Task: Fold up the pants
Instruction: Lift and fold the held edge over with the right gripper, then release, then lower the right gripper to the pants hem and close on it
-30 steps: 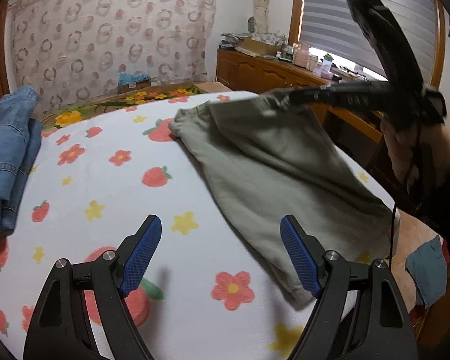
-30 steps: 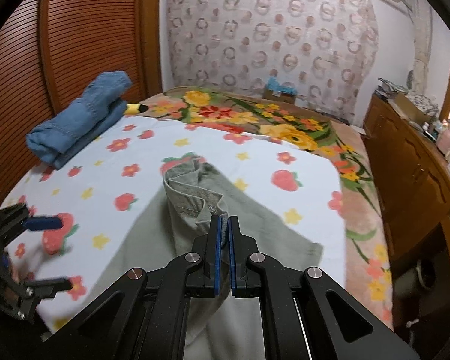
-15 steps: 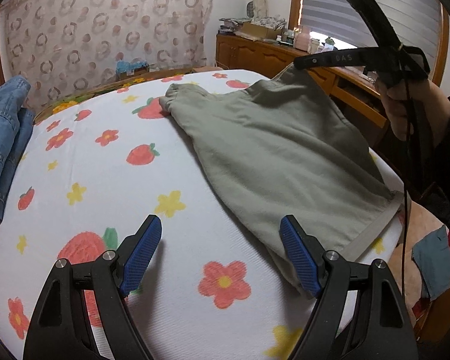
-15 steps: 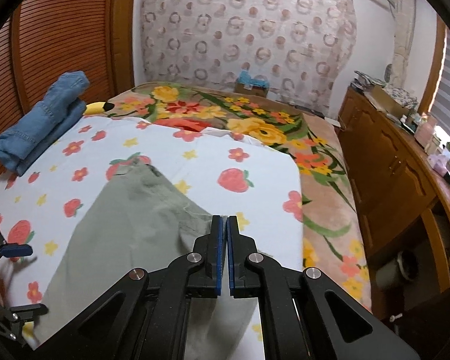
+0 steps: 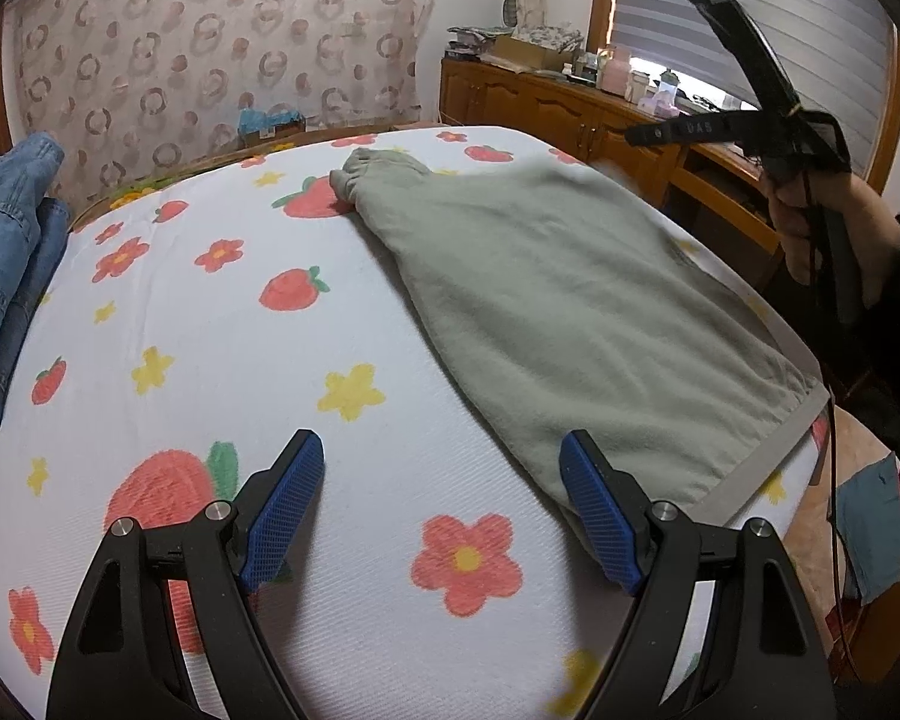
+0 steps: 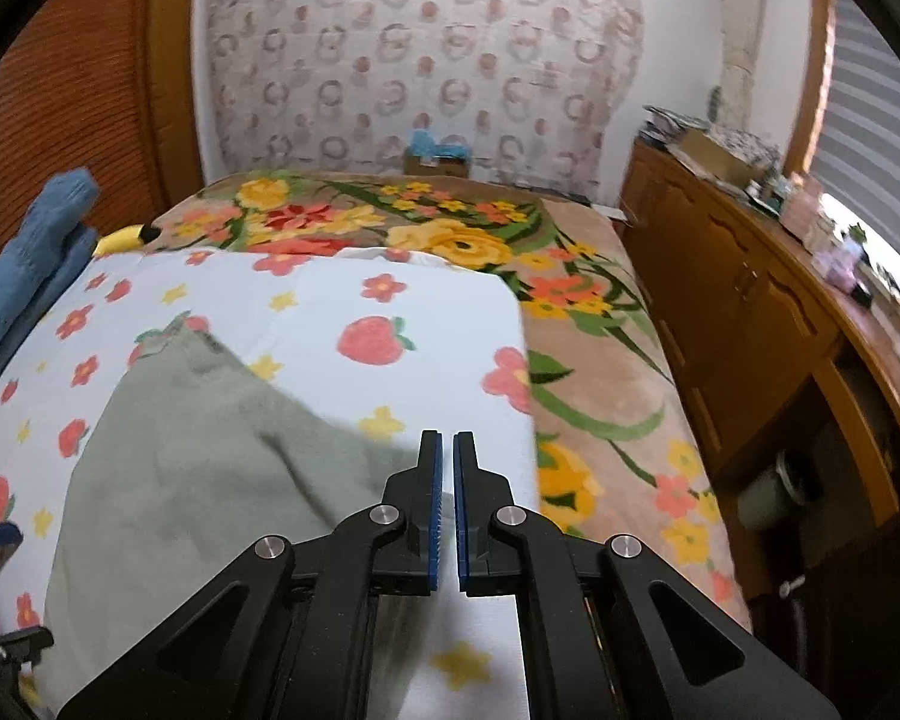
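The grey-green pants (image 5: 558,312) lie flat on the white strawberry-and-flower sheet (image 5: 222,360), cuffs at the far end, waistband at the near right edge. They also show in the right wrist view (image 6: 210,468). My left gripper (image 5: 441,504) is open and empty, low over the sheet, its right pad (image 5: 594,510) beside the waistband corner. My right gripper (image 6: 447,504) has its jaws a narrow slit apart and holds nothing; it hangs above the pants' right side. It shows raised in the left wrist view (image 5: 750,126).
Folded blue jeans (image 5: 6,264) lie at the sheet's left edge. A floral blanket (image 6: 450,228) covers the far bed. A wooden cabinet (image 6: 762,324) with clutter runs along the right. A patterned curtain (image 6: 420,60) hangs behind.
My right gripper carried the pants' edge to the right, laid the leg flat, let go and lifted clear. The left gripper stayed open and dropped a little closer to the waistband.
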`<state>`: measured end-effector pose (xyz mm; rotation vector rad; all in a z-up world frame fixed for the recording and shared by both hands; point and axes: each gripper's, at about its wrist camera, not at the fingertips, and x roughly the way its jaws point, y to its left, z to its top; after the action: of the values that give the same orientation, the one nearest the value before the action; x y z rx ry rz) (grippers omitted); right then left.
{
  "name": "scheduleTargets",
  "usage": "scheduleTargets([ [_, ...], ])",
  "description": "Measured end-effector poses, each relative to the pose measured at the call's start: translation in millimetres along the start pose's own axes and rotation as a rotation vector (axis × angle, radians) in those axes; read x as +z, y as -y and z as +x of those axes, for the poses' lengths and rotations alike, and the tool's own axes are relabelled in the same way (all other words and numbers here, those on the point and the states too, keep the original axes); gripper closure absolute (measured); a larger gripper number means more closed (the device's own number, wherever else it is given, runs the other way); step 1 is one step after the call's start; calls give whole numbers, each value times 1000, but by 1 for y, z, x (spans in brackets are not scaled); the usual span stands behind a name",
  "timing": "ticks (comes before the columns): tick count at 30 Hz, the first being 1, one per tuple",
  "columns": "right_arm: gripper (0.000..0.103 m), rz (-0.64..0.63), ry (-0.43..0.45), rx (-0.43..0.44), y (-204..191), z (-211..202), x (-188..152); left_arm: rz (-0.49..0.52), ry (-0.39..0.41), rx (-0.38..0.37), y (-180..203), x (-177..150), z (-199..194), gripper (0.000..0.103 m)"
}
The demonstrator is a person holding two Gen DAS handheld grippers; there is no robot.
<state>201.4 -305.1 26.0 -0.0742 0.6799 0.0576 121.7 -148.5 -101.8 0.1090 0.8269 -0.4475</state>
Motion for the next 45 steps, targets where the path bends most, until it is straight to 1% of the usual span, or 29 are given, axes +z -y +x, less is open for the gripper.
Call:
scheduleTargets([
  [1,96,20,-11,14,2,1,-2,-2,-3,-2,-1,0,1,21],
  [4,79,42,-33,39,0,-1,-7,-1,-2,-1,-1,0,1,21],
  [5,75,46,-36,57,1,-3,-10,-1,-2,-1,-2,0,1,21],
  [6,74,50,-38,81,0,-7,-13,0,-2,0,-2,0,1,21],
  [8,65,53,-46,119,0,-15,-23,1,-3,2,-2,0,1,21],
  [13,61,31,-49,180,-12,-47,-63,3,-4,4,-2,0,2,21],
  [17,58,-10,-36,151,-20,-73,-89,4,-5,8,-2,0,2,21],
  [20,56,-21,-35,136,-21,-85,-101,3,-4,14,-2,-1,1,21],
  [25,54,-19,-66,107,-24,-77,-112,2,-5,16,-1,-1,1,21],
  [26,49,-13,-60,110,-24,-75,-113,3,-3,15,-1,-1,1,21],
  [28,42,20,-31,105,-20,-77,-114,1,-4,15,-1,-1,1,21],
  [31,39,29,14,94,-21,-76,-119,1,-4,19,0,-2,1,21],
  [34,37,43,40,76,-25,-77,-127,1,-3,19,0,-2,1,21],
  [39,32,45,56,79,-27,-77,-134,2,-2,19,0,-2,1,21],
  [43,23,61,65,57,-27,-72,-134,1,-4,19,0,-2,1,21],
  [45,22,66,70,47,-27,-71,-134,0,-9,20,0,-2,1,21],
])
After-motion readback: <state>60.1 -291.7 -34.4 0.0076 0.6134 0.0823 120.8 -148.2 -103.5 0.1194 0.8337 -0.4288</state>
